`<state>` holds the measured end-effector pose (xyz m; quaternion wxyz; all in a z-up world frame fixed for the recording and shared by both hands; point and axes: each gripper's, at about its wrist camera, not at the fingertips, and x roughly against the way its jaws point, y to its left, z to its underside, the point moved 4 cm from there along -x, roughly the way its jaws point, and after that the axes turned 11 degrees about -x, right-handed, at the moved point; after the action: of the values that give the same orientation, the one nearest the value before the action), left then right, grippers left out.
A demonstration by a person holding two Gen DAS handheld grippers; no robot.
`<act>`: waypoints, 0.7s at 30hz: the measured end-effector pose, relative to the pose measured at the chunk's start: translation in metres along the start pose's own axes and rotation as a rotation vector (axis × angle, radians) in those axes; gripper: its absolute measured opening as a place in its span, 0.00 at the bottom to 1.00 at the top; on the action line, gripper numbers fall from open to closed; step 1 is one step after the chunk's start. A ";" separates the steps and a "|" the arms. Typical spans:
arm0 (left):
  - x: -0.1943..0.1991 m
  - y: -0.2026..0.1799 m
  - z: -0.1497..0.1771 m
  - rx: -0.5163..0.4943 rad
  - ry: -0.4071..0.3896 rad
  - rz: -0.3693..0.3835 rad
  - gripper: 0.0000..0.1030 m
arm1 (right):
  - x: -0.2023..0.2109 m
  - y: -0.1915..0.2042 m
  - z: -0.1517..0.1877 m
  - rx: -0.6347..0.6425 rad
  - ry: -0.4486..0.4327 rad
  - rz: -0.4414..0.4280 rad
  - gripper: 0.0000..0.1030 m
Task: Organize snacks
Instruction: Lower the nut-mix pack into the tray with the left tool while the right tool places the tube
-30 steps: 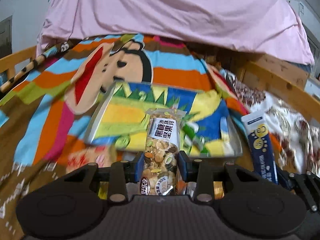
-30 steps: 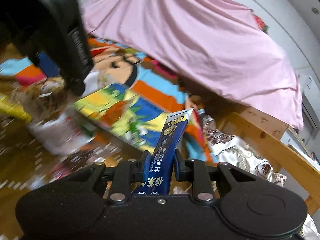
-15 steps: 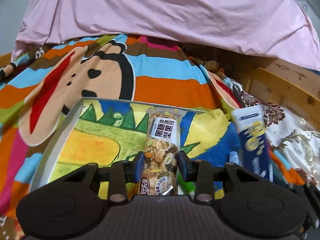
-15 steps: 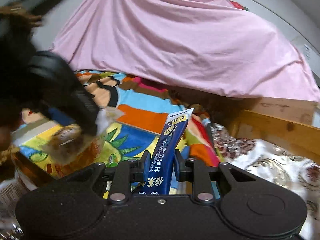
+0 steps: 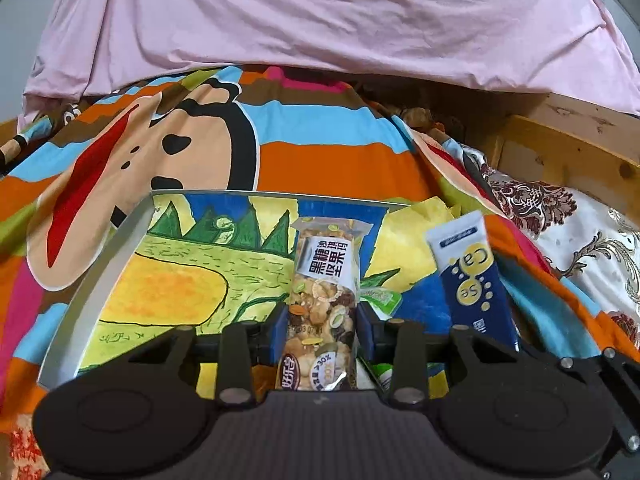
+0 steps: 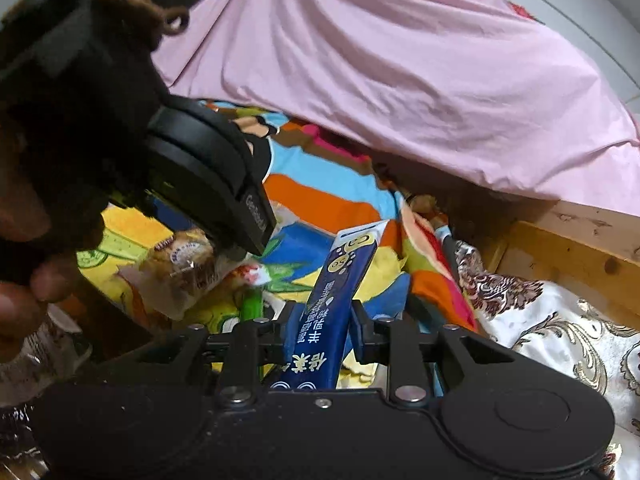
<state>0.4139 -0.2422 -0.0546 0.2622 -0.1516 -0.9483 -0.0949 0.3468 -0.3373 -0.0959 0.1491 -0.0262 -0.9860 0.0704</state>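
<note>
left gripper clamps nut bar; right gripper jaws opening w/ blue sachet between.

Spread across the bed, a striped cartoon-monkey blanket in orange, blue and brown bands. Heaped behind it, a rumpled pale pink sheet, overhanging the blanket's far edge. To the right, a bare wooden bed frame with knots in the grain. Just beside that frame, a white satin cloth patterned with maroon and gold scrollwork.
</note>
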 end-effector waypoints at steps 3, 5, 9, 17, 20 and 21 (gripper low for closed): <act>-0.001 0.001 -0.001 0.007 -0.007 0.007 0.39 | 0.001 0.002 0.002 0.013 0.004 -0.002 0.34; -0.001 0.001 -0.001 0.006 -0.012 0.013 0.39 | 0.002 0.002 0.001 0.015 0.004 -0.004 0.43; 0.004 0.002 0.002 0.026 -0.013 0.030 0.40 | 0.005 0.001 0.000 0.020 -0.010 0.004 0.60; 0.055 0.018 0.009 0.093 -0.053 0.038 0.66 | 0.026 0.009 0.002 0.111 -0.005 0.075 0.82; 0.080 0.036 0.011 0.144 -0.065 0.023 0.68 | 0.038 -0.004 -0.003 0.055 0.035 0.075 0.84; 0.089 0.043 0.011 0.169 -0.070 0.024 0.68 | 0.042 -0.009 -0.007 0.038 0.046 0.079 0.84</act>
<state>0.3505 -0.1781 -0.0130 0.2417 -0.1434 -0.9597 -0.0061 0.3083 -0.3419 -0.0755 0.1690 -0.0641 -0.9790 0.0942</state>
